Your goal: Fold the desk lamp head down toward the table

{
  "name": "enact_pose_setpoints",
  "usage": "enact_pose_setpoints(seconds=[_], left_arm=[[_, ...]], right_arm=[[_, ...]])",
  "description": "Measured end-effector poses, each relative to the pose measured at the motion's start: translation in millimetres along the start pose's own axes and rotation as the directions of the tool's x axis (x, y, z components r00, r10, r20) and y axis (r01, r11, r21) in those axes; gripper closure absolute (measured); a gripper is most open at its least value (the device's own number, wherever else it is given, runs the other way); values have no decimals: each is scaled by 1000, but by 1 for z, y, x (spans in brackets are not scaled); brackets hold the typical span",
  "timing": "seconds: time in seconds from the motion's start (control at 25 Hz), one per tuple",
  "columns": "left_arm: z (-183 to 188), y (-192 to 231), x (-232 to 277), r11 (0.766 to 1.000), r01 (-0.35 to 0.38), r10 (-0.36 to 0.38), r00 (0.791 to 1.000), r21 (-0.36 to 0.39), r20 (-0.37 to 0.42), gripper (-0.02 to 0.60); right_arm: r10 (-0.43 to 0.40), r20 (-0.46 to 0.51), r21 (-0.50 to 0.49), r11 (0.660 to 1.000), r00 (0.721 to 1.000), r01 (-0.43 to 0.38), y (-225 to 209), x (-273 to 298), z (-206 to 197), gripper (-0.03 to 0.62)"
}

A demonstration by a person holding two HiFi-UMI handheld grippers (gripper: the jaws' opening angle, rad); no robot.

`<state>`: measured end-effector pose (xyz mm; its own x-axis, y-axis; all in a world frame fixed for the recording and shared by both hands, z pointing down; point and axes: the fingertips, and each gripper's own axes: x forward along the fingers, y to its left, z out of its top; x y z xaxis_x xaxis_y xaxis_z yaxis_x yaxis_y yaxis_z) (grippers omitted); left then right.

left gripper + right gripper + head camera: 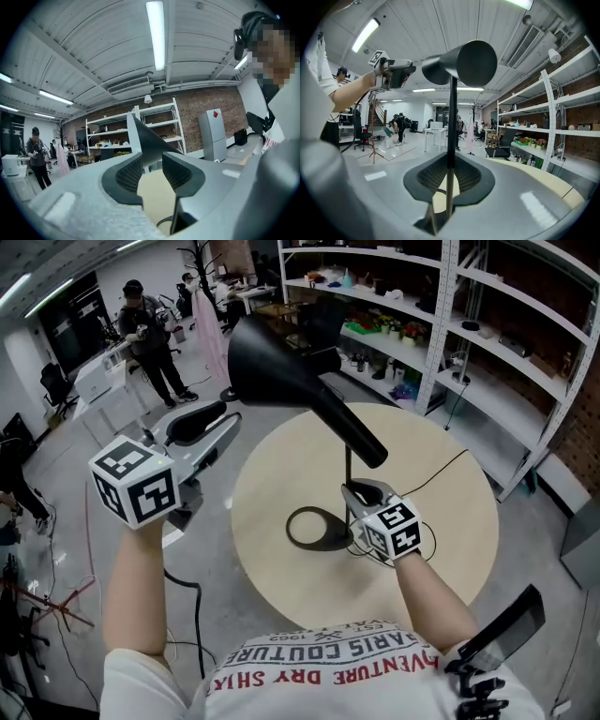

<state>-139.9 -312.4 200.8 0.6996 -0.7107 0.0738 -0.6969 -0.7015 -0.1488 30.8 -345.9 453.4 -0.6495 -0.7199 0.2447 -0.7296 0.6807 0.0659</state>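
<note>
head view: a black lamp stands near the middle of a round, pale, wood-look table (pixel 441 531). the lamp head (pixel 281 362) is a smooth matte cone with its wide mouth to the left and its narrow tail slanting down to the right. it sits high on the pole, not folded down. the thin dark pole (pixel 348 463) rises from a flat open ring base (pixel 314 528). a thin black cord (pixel 441 470) trails off to the right. white metal shelves (pixel 450 324) stand beyond the table.

the right gripper (pixel 354 491) is low on the pole, just above the base. the left gripper (pixel 214 423) is raised off the table's left edge, beside the cone's mouth. contact can't be judged from here.

right gripper view only: the right gripper (pixel 449 176) has its ribbed black pads drawn in narrow, clamped on the pole (pixel 452 122), which runs straight up between them to the head (pixel 464 63). the left gripper (pixel 399 72) shows at upper left, level with the head, with a sliver of air between them.

left gripper view only: the left gripper (pixel 152 171) has its jaws spread wide and nothing pinched. the pads are ribbed. the cone (pixel 145 138) rises past the gap, with the table (pixel 152 199) below.
</note>
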Motion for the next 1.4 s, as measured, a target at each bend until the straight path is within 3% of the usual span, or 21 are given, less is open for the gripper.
enact_pose_setpoints(seconds=[0.16, 0.32, 0.52, 0.72, 0.92, 1.4], left_arm=[[14, 18, 11, 998, 30, -29, 999, -63, 19, 446], [27, 32, 20, 998, 33, -31, 999, -49, 36, 449], [35, 29, 34, 991, 109, -106, 993, -79, 44, 451], [38, 18, 35, 982, 151, -149, 988, -112, 34, 527], [35, 19, 37, 984, 156, -155, 988, -86, 24, 532], [34, 20, 35, 952, 268, -263, 963, -150, 55, 554]], right_arm=[[6, 8, -1, 1000, 1000, -6, -1, 0, 1, 549], [5, 0, -3, 1000, 1000, -5, 1, 2, -1, 549], [10, 7, -8, 1000, 1000, -10, -5, 2, -3, 549], [21, 2, -8, 1000, 1000, -21, -4, 1, -2, 548], [30, 18, 2, 1000, 999, -30, -7, 3, -4, 549], [45, 14, 3, 999, 999, -45, -4, 3, -4, 549]])
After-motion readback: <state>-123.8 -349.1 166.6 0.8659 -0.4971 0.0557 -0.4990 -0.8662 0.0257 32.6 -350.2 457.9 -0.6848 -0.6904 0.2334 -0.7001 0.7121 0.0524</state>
